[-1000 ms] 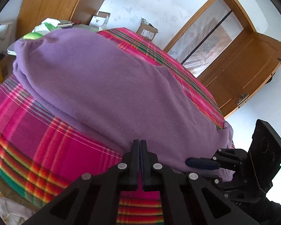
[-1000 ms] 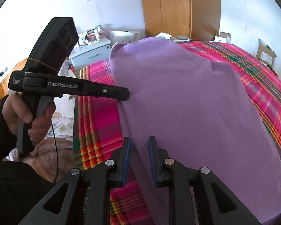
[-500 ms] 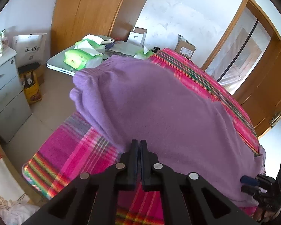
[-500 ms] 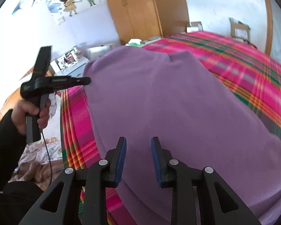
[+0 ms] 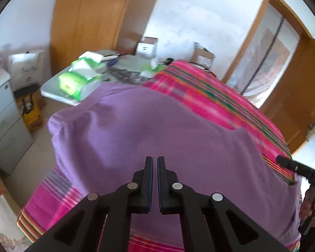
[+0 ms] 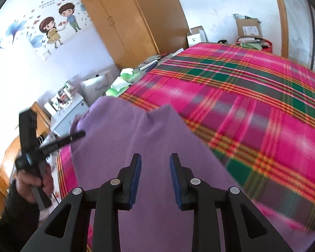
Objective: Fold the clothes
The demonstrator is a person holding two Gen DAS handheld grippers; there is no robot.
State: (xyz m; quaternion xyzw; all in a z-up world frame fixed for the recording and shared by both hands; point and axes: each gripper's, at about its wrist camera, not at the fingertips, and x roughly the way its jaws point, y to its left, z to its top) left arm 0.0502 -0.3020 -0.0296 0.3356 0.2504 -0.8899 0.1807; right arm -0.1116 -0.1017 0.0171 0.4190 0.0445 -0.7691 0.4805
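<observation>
Two black two-finger tongs hover above a soft purple knit garment (image 5: 157,130) that lies spread flat on a bed covered with a pink, green and orange plaid blanket (image 6: 252,109). The left tongs (image 5: 154,168) have their blue-lined jaws a narrow slit apart, with nothing between them, poised over the near half of the garment. The right tongs (image 6: 153,168) stand clearly apart and empty, above the garment's near portion in the right wrist view.

In the right wrist view the left tongs also appear at the left edge, gripped by a hand (image 6: 34,185) in a dark sleeve, their tip close to the garment's far left corner; whether it touches the cloth cannot be told. In the left wrist view the right tongs show at the right edge, their tip near the garment's right border where purple meets plaid.

The garment covers the bed's near corner, its far edge rounded and slightly bunched. Beyond the bed stands a low white table (image 5: 52,88) carrying green-and-white tissue packs (image 5: 77,82), a tall wooden wardrobe (image 5: 90,21), a pale grey drawer unit (image 5: 4,113) and brown cardboard boxes (image 6: 248,28) against the white wall.
</observation>
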